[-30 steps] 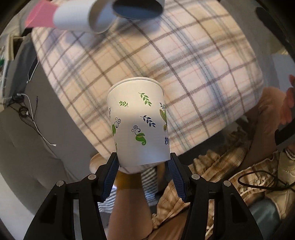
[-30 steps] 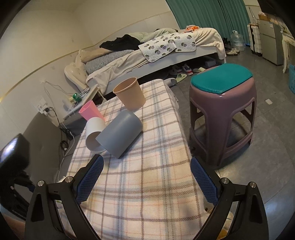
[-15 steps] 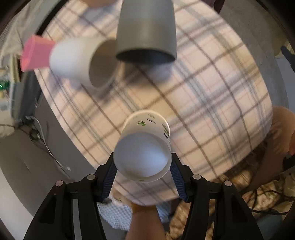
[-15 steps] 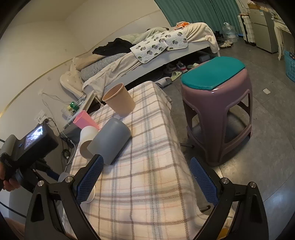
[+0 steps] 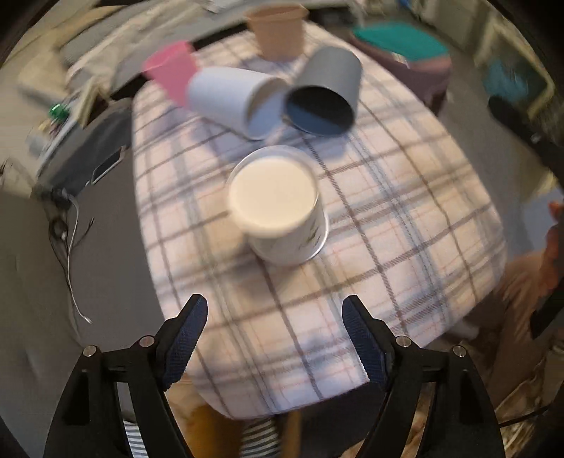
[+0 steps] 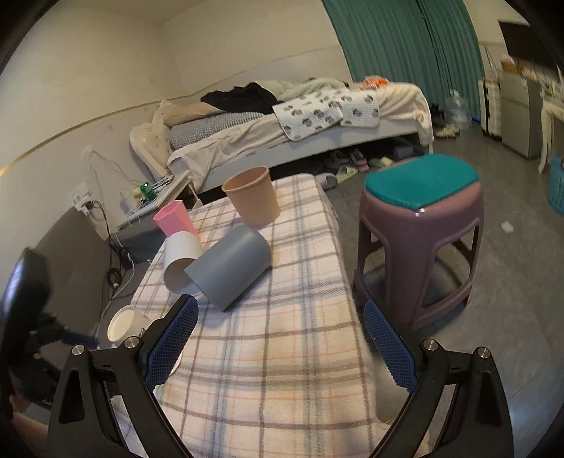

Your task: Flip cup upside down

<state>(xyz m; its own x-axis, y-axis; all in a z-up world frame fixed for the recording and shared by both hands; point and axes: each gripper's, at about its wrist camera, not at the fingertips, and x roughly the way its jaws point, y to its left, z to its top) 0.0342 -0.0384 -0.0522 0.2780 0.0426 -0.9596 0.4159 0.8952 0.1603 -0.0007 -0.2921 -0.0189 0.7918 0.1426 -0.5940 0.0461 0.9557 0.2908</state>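
Surroundings: plaid cloth (image 5: pixel 405 211) over a small table; purple stool (image 6: pixel 419 225) just beside it; bed (image 6: pixel 282 119) behind.
Other cups: grey cup (image 5: pixel 328 88) and white cup (image 5: pixel 229 98) on their sides, mouths touching; pink cup (image 5: pixel 171 72) behind the white one; tan cup (image 5: pixel 278 31) upright at the far end.
Contents: grey and white cups look empty; the rest cannot be told.
Paper cup (image 5: pixel 278 208): upside down on the cloth, base up, near the lying cups, apart from both grippers.
Left gripper (image 5: pixel 275 338): spread wide, holding nothing, short of the paper cup.
Right gripper (image 6: pixel 278 341): spread wide, holding nothing, above the cloth.
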